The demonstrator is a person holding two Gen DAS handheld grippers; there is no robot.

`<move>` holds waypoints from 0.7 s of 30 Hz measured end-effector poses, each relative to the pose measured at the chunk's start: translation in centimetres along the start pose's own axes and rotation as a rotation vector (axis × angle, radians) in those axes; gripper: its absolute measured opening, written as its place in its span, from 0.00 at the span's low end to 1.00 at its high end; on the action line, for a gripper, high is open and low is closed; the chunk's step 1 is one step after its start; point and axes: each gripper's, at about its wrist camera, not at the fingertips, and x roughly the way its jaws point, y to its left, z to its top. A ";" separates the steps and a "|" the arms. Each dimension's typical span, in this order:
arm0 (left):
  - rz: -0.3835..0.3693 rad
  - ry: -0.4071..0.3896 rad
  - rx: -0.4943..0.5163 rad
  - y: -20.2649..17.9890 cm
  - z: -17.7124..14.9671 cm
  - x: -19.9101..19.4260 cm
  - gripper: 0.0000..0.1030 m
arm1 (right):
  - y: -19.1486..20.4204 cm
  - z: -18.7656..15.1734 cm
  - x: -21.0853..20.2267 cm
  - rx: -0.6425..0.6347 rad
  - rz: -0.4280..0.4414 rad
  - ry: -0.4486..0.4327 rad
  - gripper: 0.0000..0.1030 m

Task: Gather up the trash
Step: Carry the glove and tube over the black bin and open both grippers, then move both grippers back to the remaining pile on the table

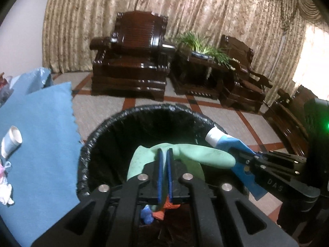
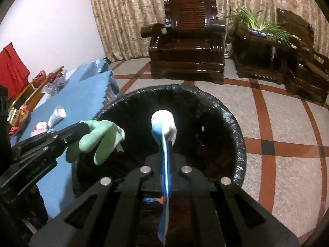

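**Two pieces of trash poised over the bin**

Both hand-held grippers hang above a bin (image 2: 226, 111) lined with a black bag, each with its catch ready to drop. The left gripper (image 1: 164, 154) has its fingers closed on a pale green rubber glove (image 1: 197, 154), which droops across the near side of the bin's mouth. The right gripper (image 2: 168, 144) has its fingers clamped on a flattened blue-and-white tube (image 2: 164, 127), held edge-on with its cap end pointing out over the dark opening. A few bright scraps already lie at the bottom of the bin.

To the left, a desk covered in blue cloth (image 2: 82, 94) carries more to collect: a small tipped-over paper cup (image 2: 57, 115) and some crumpled wrappers (image 1: 6, 191) beside it.

The risk lies in the release. The glove is limp and its free fingers trail near the rim on the desk side; let go too early and it could catch on the bag's edge or slide down outside. The tube looks better centred, though its long tail reaches back beneath the gripper and might snag the near rim as it falls. The two grippers also work close together, so a hurried swing could knock one against the other and jolt something loose onto the tiled floor (image 2: 277, 123).
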 end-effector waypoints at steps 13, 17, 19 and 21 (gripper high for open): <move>0.142 -0.071 -0.072 3.9 -1.0 -3.9 0.85 | -0.1 -0.7 -0.7 0.003 -0.066 -0.059 0.89; 0.235 -0.110 -0.090 5.7 -1.8 -6.5 0.93 | 1.6 0.0 -1.6 -0.017 -0.045 -0.094 0.94; 0.277 -0.122 -0.110 7.0 -2.5 -8.1 0.93 | 2.9 0.3 -1.9 -0.035 -0.016 -0.112 0.95; 0.310 -0.130 -0.124 8.1 -3.1 -9.2 0.93 | 3.9 0.7 -2.1 -0.053 0.004 -0.124 0.95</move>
